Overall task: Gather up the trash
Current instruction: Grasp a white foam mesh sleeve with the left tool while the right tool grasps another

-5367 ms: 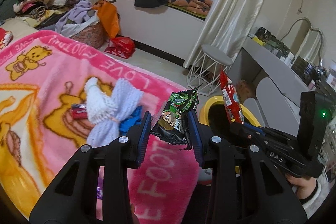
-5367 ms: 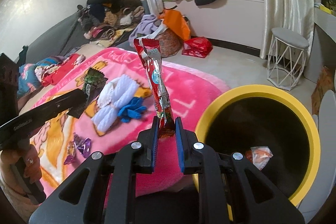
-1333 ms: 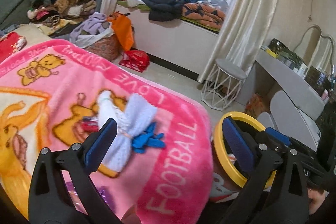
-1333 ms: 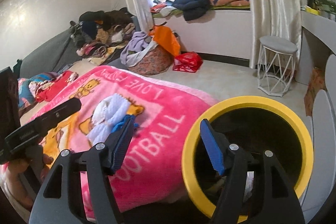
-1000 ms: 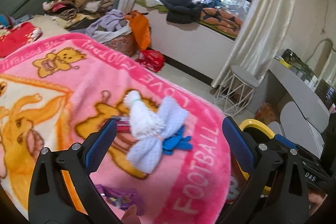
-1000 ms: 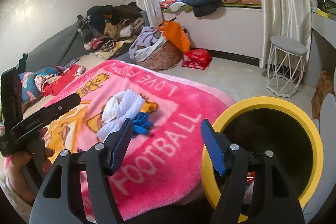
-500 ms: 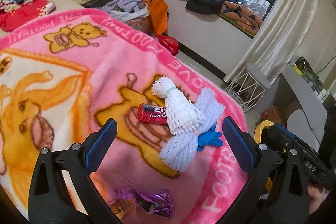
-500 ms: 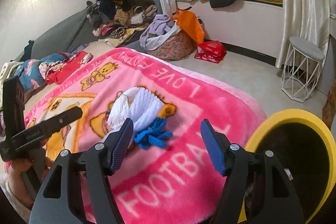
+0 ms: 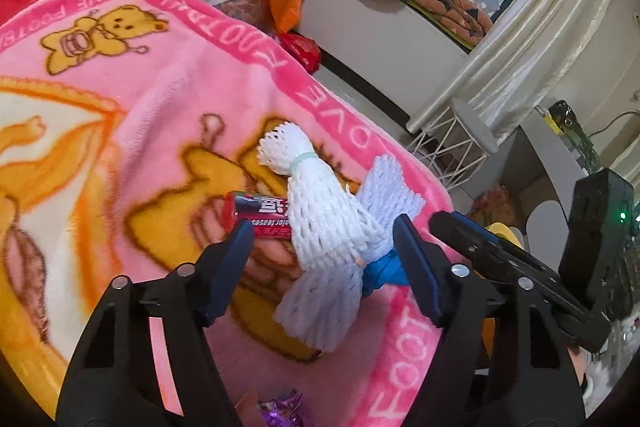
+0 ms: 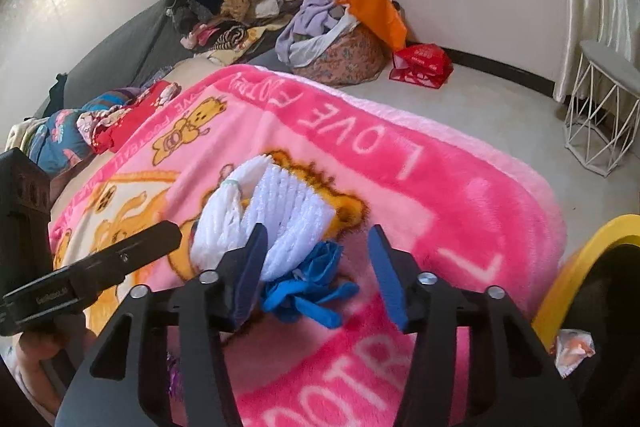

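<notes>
Both tools have left the yellow bin (image 10: 576, 267); my left tool (image 9: 324, 247) closes around the white foam net (image 9: 320, 215), my right tool (image 10: 316, 255) around the blue glove (image 10: 308, 287), neither pinching yet.

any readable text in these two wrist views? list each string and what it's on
"LOVE": pink blanket border, upside down in both views.
"FOOT": blanket's near border in the left wrist view, cut off.
"OOTB": same border in the right wrist view, partly hidden.
"color teases": red wrapper; its white characters too blurred.
Left gripper side label: too small.

Fleecy blanket (image 9: 152, 99), foam netting (image 9: 324, 219), seemingly rubbery glove (image 10: 304, 287)
</notes>
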`<state>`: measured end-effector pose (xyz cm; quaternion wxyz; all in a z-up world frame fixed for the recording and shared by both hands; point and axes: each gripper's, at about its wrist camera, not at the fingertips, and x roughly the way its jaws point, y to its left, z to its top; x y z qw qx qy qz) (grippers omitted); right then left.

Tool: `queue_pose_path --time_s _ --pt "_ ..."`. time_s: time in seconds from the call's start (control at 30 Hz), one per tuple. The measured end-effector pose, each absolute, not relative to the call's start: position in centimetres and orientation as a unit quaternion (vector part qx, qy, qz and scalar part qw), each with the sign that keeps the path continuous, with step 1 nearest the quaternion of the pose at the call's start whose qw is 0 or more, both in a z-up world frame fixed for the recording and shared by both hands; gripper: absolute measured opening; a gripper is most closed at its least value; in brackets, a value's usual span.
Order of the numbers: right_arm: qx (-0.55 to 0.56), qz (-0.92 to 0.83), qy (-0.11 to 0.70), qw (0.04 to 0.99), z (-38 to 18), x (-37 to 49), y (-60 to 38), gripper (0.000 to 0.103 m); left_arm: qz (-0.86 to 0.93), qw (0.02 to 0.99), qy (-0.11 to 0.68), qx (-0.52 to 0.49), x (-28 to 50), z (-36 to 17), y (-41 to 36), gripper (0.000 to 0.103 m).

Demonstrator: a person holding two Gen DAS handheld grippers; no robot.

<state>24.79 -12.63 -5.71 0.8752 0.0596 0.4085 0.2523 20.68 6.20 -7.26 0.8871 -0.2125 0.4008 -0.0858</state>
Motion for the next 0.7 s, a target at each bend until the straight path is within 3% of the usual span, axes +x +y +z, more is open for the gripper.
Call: queue_pose_path --time_s 0.17,0.27,0.3,0.33,0.4,0.5,0.7 --pt "0.102 0.265 0.429 0.857 -7.1 26.3 -12.5 0.039 -0.083 0.876 0.422 -0.217 21.6 -8.3 5.8 0.061" --pt "0.123 0.279 0.438 0.846 -7.7 26.8 -12.5 0.020 -0.083 0.872 0.429 -0.219 21.9 -8.8 5.7 0.054" --pt "0.126 0.283 0.439 0.844 -7.7 26.8 -12.5 0.018 -0.084 0.871 0.431 -0.220 22.0 -9.0 5.7 0.050" --pt "0.127 0.286 0.436 0.844 -7.6 26.5 -12.6 0.016 -0.085 0.870 0.432 -0.221 22.0 -9.1 5.6 0.047" --pt "0.125 0.290 0.425 0.848 -7.2 25.7 -12.8 0.015 -0.086 0.869 0.435 -0.221 21.9 -9.4 5.5 0.028" --pt "0.128 0.290 0.413 0.854 -6.6 24.6 -13.2 0.014 -0.084 0.870 0.430 -0.223 21.3 -9.4 5.6 0.013" --pt "0.133 0.284 0.381 0.870 -5.2 21.8 -14.6 0.013 -0.079 0.881 0.406 -0.231 19.3 -8.5 6.4 0.011"
